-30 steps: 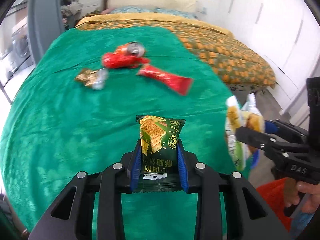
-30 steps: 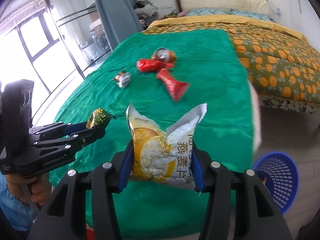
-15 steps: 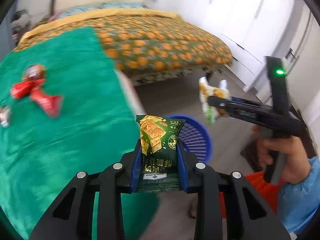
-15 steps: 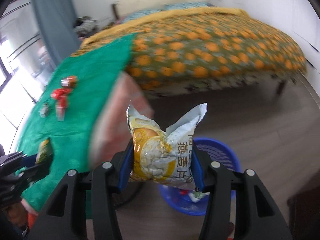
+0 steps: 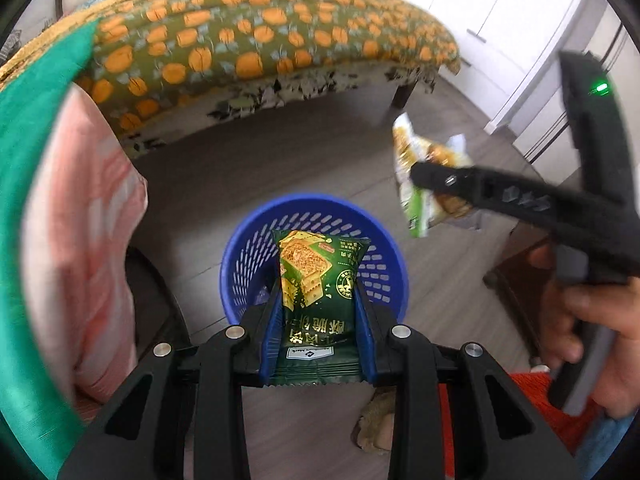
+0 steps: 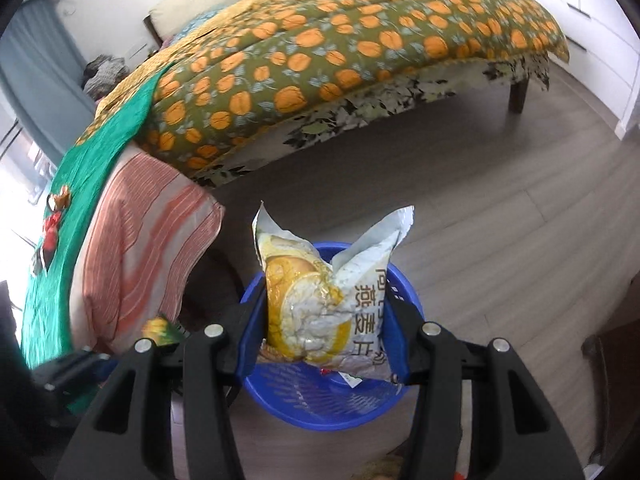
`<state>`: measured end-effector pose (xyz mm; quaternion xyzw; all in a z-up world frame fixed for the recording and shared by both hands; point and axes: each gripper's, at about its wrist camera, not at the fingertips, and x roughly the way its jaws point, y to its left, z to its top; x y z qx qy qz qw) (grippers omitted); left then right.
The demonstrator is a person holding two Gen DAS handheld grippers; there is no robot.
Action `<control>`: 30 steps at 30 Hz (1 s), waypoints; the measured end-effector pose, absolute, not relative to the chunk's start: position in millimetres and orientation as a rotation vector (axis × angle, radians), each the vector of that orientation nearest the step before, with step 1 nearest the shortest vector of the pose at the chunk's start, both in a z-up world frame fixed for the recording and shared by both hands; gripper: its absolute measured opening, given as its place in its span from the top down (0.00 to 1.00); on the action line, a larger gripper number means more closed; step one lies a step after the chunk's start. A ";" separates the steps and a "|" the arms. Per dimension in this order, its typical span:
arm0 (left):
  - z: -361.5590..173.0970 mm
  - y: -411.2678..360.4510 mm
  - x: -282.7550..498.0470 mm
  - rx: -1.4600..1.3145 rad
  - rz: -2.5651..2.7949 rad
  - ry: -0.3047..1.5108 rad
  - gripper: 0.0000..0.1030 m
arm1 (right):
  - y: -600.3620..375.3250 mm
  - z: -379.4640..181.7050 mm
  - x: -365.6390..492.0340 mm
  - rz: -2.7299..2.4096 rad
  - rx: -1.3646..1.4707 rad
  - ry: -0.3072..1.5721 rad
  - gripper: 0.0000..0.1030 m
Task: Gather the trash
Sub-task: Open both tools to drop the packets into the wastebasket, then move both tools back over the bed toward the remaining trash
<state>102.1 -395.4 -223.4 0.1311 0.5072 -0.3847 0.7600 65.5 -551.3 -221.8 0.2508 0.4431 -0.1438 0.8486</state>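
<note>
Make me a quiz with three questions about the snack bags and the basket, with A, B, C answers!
1. Where does the blue basket stand?
A. on the wooden floor beside the bed
B. on top of the bed
C. on a shelf

2. What colour is the cracker packet in the left gripper?
A. red
B. dark green
C. white

3. What is the right gripper doing with the crumpled oat-flake bag?
A. it has dropped it
B. it is open and empty
C. it is clamped on it

Answers:
1 A: floor planks show all round the basket, with the bed's edge behind.
2 B: the wrapper is dark green with a golden cracker picture.
3 C: both blue pads press on the bag's sides, holding it over the basket.
</note>
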 end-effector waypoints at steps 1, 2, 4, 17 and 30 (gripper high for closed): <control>-229.7 -400.6 103.4 0.290 -0.835 1.109 0.69 | -555.0 -225.0 65.3 -0.302 0.543 0.935 0.51; -234.6 -403.8 105.3 0.294 -0.833 1.111 0.69 | -557.9 -227.5 65.2 -0.301 0.553 0.934 0.51; -244.8 -411.9 109.9 0.296 -0.837 1.117 0.66 | -560.2 -230.1 66.7 -0.298 0.567 0.929 0.49; -205.6 -381.4 95.1 0.253 -0.853 1.024 0.24 | -566.0 -207.1 59.1 -0.353 0.591 0.814 0.21; -134.3 -221.3 41.8 0.233 -0.766 0.891 0.17 | -431.2 -174.3 75.6 -0.278 0.199 0.760 0.16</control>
